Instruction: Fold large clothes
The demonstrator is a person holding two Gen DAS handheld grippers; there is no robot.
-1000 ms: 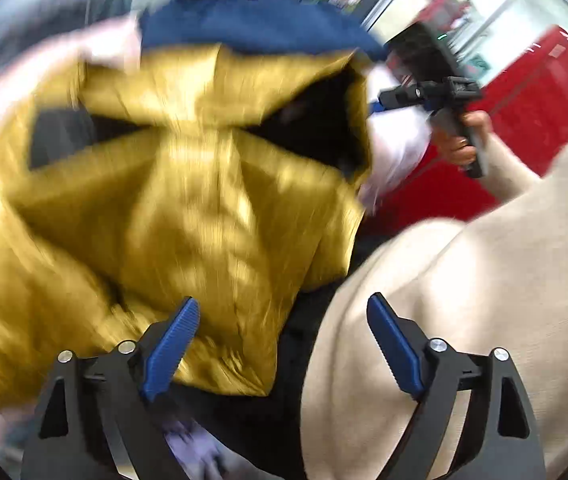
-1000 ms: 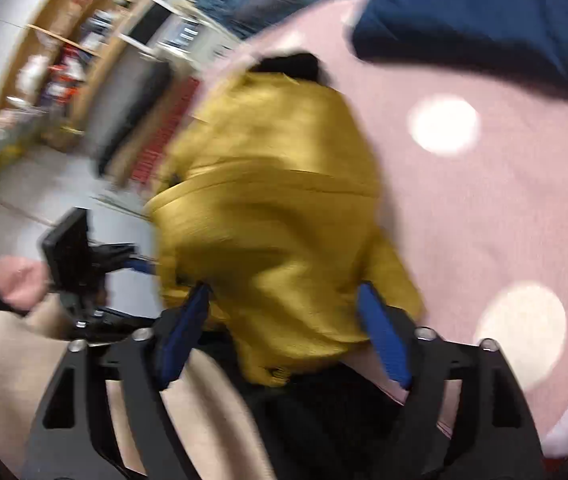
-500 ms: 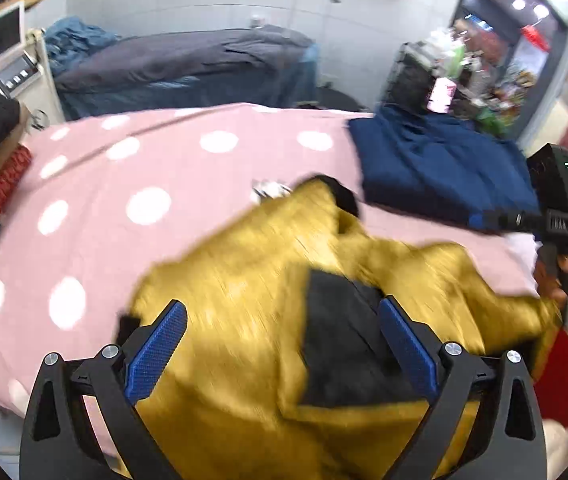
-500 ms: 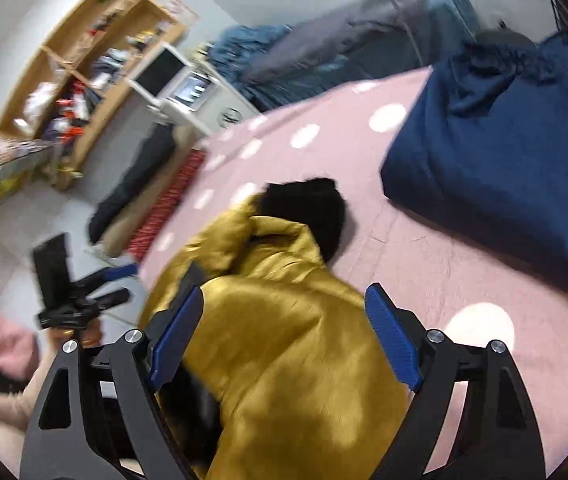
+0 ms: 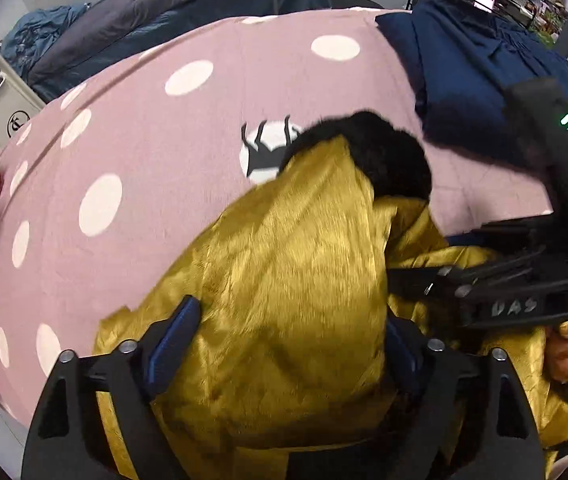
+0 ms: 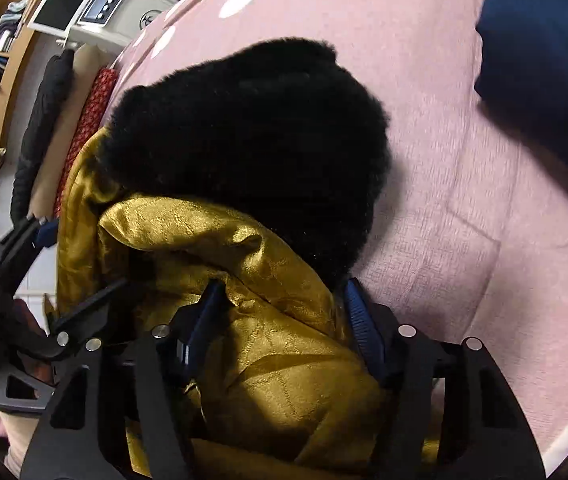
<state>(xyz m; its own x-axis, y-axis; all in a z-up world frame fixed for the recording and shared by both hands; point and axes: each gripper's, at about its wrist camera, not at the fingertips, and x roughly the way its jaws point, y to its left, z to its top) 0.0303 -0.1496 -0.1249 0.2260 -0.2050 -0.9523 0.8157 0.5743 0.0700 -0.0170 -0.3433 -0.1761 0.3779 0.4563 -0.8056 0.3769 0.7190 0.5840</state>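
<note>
Jaws on both my left gripper [image 5: 284,344] and right gripper [image 6: 284,320] have just been closing, pinching the bunched, shiny gold-yellow garment with black fur lining [image 5: 291,264] between them.

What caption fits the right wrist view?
Right gripper closing on gold jacket, black fur collar ahead on the pink dotted cover.

A pink white-dotted bedspread [image 5: 156,184] fills the scene, wooden shelves [image 6: 0,40] at far left, grey bedding [image 5: 172,4] beyond.

My left gripper [image 5: 284,344] has just been closing around the gold jacket [image 5: 295,280] bunched on the near edge of the pink dotted bedspread [image 5: 144,168]; my right gripper [image 5: 407,284] bites its right side.
</note>
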